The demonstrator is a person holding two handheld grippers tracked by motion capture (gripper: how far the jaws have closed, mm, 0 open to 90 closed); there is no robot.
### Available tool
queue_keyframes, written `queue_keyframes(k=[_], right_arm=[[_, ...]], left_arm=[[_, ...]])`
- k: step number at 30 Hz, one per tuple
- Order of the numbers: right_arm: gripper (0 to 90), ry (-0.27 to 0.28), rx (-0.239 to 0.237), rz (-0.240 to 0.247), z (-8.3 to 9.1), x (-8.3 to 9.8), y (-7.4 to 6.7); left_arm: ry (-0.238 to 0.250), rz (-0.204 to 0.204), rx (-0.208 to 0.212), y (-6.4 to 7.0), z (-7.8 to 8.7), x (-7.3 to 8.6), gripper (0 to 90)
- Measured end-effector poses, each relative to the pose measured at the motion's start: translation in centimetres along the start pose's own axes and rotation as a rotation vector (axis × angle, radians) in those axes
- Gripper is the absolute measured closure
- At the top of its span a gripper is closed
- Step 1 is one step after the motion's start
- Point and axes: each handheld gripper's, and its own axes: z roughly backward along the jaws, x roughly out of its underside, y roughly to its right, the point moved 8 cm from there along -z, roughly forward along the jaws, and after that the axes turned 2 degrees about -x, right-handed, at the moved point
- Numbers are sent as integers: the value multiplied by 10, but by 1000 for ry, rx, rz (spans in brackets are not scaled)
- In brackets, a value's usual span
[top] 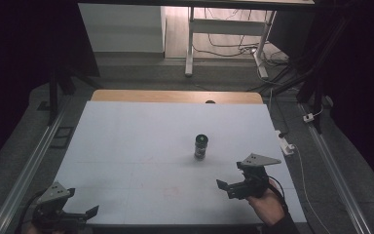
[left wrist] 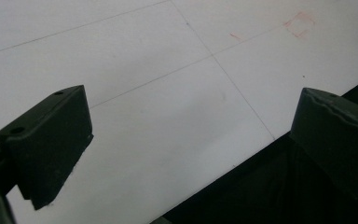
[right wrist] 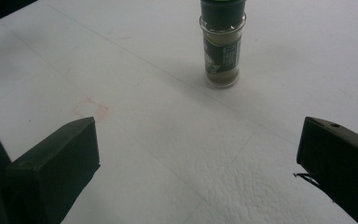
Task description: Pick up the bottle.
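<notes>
A small glass spice jar (top: 201, 146) with a dark cap and a dark label stands upright on the white table (top: 141, 141), right of centre. My right gripper (top: 227, 189) is held in a hand at the front right, a short way in front of the jar and apart from it. In the right gripper view the jar (right wrist: 221, 46) stands ahead, and the gripper (right wrist: 196, 158) is open with its jaws wide and bare table between them. My left gripper (top: 85, 217) sits at the front left corner. It (left wrist: 191, 140) is open over the table's front edge, holding nothing.
Faint pencil lines and a small red mark (right wrist: 91, 108) cross the white sheet. A wooden strip (top: 175, 96) runs along the far edge. Metal rails (top: 29, 165) flank the table on both sides. A power strip (top: 284, 142) and cables lie on the floor at the right.
</notes>
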Motion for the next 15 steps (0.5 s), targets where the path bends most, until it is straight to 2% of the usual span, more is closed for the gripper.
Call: queue_keyframes(k=[3, 11, 15], right_arm=[[0, -8, 9, 19, -7, -3, 1], [0, -15, 12, 10, -17, -9, 5], [0, -21, 13, 25, -27, -14, 7]], left_arm=[[1, -1, 0, 0, 0, 0, 0], [1, 2, 3, 0, 0, 0, 0], [2, 6, 3, 0, 0, 0, 0]])
